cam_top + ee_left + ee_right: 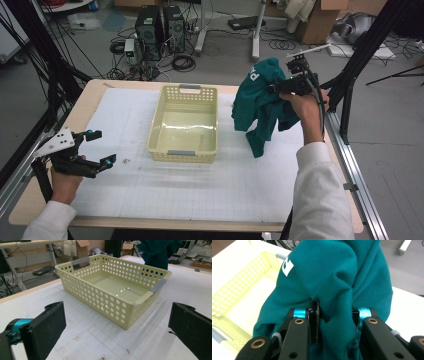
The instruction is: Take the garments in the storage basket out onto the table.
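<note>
A teal garment (261, 102) with white lettering hangs bunched above the table's right side, just right of the basket. My right gripper (281, 89) is shut on the garment (337, 290), a thick fold pinched between its jaws. A pale yellow perforated basket (184, 148) with grey handles stands empty in the middle of the table. My left gripper (101, 148) is held low at the table's left edge, open with nothing between its pads (47, 327). It points at the basket (100, 300), with the hanging garment (160, 251) behind.
A white gridded mat (210, 185) covers the wooden table. Black frame poles stand at the left and right edges. Computer towers (160, 30), cables and cardboard boxes sit on the floor beyond the far edge.
</note>
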Demonstrator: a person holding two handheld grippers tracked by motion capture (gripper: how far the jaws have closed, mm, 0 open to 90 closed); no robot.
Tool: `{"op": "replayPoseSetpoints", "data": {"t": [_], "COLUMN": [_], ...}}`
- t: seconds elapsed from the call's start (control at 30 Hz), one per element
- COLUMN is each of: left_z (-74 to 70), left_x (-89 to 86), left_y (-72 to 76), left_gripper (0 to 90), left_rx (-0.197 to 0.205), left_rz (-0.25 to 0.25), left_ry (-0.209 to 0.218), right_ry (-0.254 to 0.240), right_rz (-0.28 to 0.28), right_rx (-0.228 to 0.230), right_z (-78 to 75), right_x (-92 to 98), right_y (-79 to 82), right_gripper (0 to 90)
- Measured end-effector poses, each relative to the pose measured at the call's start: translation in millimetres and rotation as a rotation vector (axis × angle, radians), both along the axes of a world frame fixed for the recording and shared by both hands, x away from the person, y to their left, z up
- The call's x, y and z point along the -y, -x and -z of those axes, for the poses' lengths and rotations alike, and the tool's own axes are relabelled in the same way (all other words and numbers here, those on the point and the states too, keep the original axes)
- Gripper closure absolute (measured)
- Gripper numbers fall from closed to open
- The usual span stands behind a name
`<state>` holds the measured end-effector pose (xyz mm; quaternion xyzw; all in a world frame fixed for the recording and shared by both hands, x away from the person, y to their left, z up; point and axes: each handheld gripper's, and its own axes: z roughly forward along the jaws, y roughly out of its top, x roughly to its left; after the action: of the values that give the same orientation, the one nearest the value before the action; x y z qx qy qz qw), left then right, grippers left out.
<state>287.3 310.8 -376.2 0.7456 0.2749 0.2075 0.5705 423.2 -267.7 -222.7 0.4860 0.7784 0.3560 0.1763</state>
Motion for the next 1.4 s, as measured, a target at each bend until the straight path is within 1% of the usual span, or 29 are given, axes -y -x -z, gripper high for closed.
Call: {"op": "replayPoseSetpoints", "data": {"t": [0.07,0.1,0.13,0.17,0.2,0.23,0.3,0.37,0.53,0.63,0.67,0.7,0.8,0.83,0.87,0.9,0.93,0.97,1.03,1.17,1.2,1.3,1.33,1.37,1.4], "left_z": [0.0,0.0,0.0,0.1,0.1,0.1,0.1,0.0,0.0,0.0,0.0,0.0,0.0,0.0,0.0,0.0,0.0,0.0,0.0,0.1,0.1,0.1,0.1,0.1,0.1], "left_x": [-0.3,-0.5,-0.5,-0.6,-0.6,-0.7,-0.5,-0.5,-0.8,-0.8,-0.8,-0.8,-0.8,-0.8,-0.9,-1.0,-1.1,-1.3,-1.6,-1.7,-1.7,-1.5,-1.6,-1.5,-1.5], "left_y": [-0.1,-0.2,-0.2,-0.2,-0.3,-0.4,-0.5,-0.5,-0.4,-0.1,0.0,0.0,-0.1,-0.1,0.0,0.1,0.1,0.2,0.2,0.1,-0.1,0.2,0.0,0.1,0.1], "left_gripper": [1.7,1.7,1.7,1.7,1.7,1.7,1.7,1.8,1.8,1.7,1.7,1.8,1.7,1.7,1.8,1.8,1.8,1.8,1.7,1.7,1.7,1.7,1.7,1.8,1.8], "left_rx": [0.000,-0.001,-0.001,-0.001,-0.001,0.000,-0.002,-0.001,-0.001,-0.001,0.000,0.000,0.000,0.000,0.000,0.000,0.000,0.000,0.001,0.000,0.001,0.000,0.002,0.001,0.001], "left_rz": [-0.001,0.000,-0.001,-0.002,-0.002,-0.001,0.000,0.000,-0.002,-0.001,-0.002,-0.001,-0.002,-0.002,-0.003,-0.003,-0.003,-0.004,-0.004,-0.006,-0.007,-0.006,-0.004,-0.005,-0.005], "left_ry": [-0.001,-0.002,-0.001,0.000,0.001,0.000,-0.002,-0.004,0.000,0.002,0.002,0.002,0.002,0.001,0.002,0.001,0.000,-0.001,0.002,0.003,0.003,0.003,0.002,0.003,0.003], "right_ry": [-0.001,-0.001,0.004,0.005,0.005,0.005,0.000,0.000,0.005,0.006,0.006,0.009,0.004,0.004,0.007,0.007,0.006,0.006,0.009,0.022,0.033,0.042,0.042,0.049,0.058], "right_rz": [0.007,0.007,0.007,0.006,0.006,0.006,0.009,0.011,0.018,0.026,0.026,0.031,0.039,0.039,0.041,0.041,0.046,0.046,0.053,0.050,0.045,0.038,0.038,0.038,0.031], "right_rx": [-0.013,-0.013,-0.020,-0.024,-0.027,-0.027,-0.036,-0.047,-0.048,-0.064,-0.064,-0.074,-0.096,-0.096,-0.107,-0.107,-0.125,-0.125,-0.142,-0.146,-0.151,-0.165,-0.165,-0.177,-0.179], "right_z": [9.9,9.9,19.2,23.3,27.1,27.1,36.1,39.9,47.6,56.5,56.5,63.7,74.5,74.5,81.4,81.4,88.0,88.0,92.0,94.1,95.4,98.0,98.0,99.6,100.3], "right_x": [0.9,0.9,1.5,1.6,1.7,1.7,2.0,2.0,0.8,1.8,1.8,2.5,3.8,3.8,4.0,4.0,3.4,3.4,1.7,-1.0,-3.1,-5.7,-5.7,-7.8,-8.5], "right_y": [-2.2,-2.2,-4.2,-5.0,-5.7,-5.7,-8.4,-10.6,-13.2,-14.3,-14.3,-15.0,-16.7,-16.7,-18.0,-18.0,-20.2,-20.2,-23.1,-25.5,-26.6,-27.9,-27.9,-28.2,-28.6], "right_gripper": [71.8,71.8,71.8,71.8,71.8,71.8,71.7,71.7,71.6,71.5,71.5,71.4,71.2,71.2,70.8,70.8,70.1,70.1,69.9,68.8,65.6,61.9,61.9,59.2,58.1]}}
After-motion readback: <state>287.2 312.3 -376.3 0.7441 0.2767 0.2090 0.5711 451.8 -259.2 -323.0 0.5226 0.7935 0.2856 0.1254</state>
